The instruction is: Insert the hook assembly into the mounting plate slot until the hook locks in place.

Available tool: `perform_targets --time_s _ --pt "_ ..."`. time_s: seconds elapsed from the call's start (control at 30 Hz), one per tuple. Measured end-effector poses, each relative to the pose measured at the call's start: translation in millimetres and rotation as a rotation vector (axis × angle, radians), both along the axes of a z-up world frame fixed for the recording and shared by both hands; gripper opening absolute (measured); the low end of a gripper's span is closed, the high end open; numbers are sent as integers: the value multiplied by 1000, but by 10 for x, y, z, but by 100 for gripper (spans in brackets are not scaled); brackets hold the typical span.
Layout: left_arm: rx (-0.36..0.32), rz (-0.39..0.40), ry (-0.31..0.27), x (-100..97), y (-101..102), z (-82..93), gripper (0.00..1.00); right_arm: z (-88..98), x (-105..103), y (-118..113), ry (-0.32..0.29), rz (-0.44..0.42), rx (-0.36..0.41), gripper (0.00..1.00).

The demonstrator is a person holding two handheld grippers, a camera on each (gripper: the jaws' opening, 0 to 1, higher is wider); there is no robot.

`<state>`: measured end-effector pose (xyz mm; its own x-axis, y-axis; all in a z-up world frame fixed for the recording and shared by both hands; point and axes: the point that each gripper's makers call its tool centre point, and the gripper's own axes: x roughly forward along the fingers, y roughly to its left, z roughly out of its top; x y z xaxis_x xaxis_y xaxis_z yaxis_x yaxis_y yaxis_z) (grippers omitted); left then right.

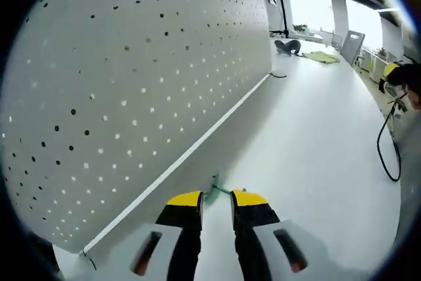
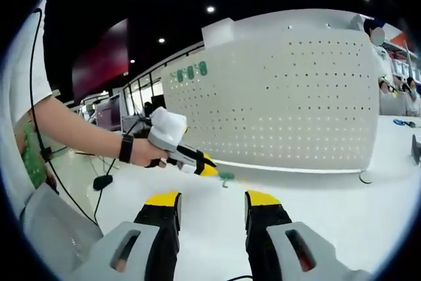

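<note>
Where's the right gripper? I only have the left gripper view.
Observer: The right gripper hangs back over the table, jaws open and empty, facing the board.
Operator: Anything mounted on the board?
Observer: Three green pieces sit near its upper left corner, as the right gripper view shows it.
Operator: How does my side look from there?
Observer: A hand holds the left gripper low over the table, its tip right beside the green hook. I can't tell whether they touch.
</note>
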<state>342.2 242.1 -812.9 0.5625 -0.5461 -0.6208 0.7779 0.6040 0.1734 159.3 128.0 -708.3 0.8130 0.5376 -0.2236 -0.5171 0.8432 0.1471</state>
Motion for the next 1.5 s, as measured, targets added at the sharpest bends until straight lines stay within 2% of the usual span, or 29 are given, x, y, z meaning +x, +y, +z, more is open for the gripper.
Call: perform_targets --time_s 0.53,0.63,1.07,1.3,1.5 --pt "48 -38 11 178 -29 -238 16 -119 24 -3 39 -10 0 39" --pt "75 -48 12 205 -27 -306 15 -130 30 1 45 -10 3 39" --pt "100 -91 -1 190 -79 -326 6 -158 36 5 55 -10 5 39" --pt "76 -89 31 81 -124 -286 4 -149 24 17 54 -7 2 39" --pt "29 -59 71 -1 -118 -200 3 -106 31 11 45 -7 4 39"
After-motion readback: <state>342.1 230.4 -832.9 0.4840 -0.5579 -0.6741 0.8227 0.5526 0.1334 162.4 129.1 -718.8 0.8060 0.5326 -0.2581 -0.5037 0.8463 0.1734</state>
